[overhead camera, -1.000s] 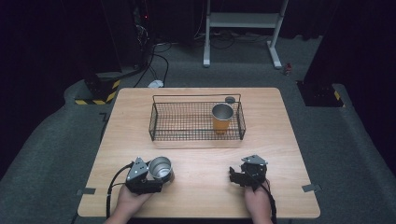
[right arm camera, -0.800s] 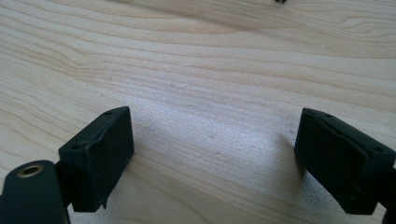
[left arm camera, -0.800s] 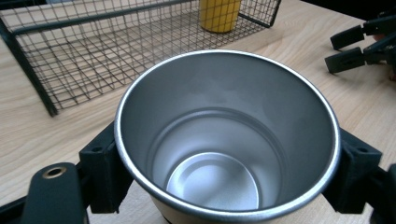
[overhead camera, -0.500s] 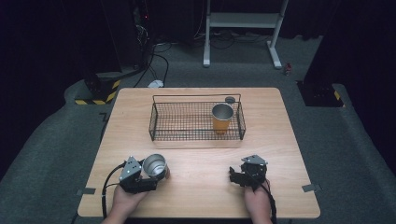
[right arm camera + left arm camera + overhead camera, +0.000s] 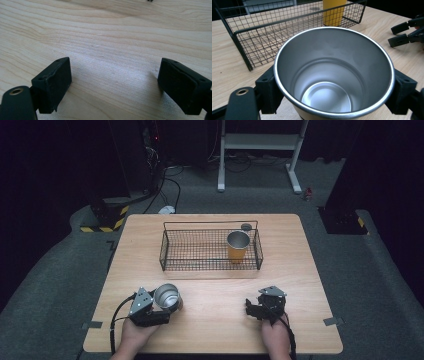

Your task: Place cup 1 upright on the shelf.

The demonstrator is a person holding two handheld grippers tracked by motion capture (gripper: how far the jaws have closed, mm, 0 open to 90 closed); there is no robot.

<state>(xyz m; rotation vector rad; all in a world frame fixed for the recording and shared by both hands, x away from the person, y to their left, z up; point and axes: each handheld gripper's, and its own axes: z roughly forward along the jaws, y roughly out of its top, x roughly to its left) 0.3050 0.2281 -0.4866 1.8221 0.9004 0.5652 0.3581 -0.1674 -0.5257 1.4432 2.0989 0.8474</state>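
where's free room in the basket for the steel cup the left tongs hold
The basket floor is bare from its left wall across to the yellow cup, which stands at the right end. The tabletop between the left tongs, shut on the steel cup, and the right tongs is bare too.

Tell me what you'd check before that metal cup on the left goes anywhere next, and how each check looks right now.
1. Grip on the steel cup: ok. The left gripper has a jaw pressed on each side of it.
2. Cup contents: ok, it is empty inside.
3. Room in the wire basket: ok. The orange cup stands at its right end; the rest is bare.
4. Path from cup to basket: ok, bare table between them.
5. Right gripper: ok, open over bare wood, holding nothing, off to the side.
6. Cup lifted off the table: cannot tell.
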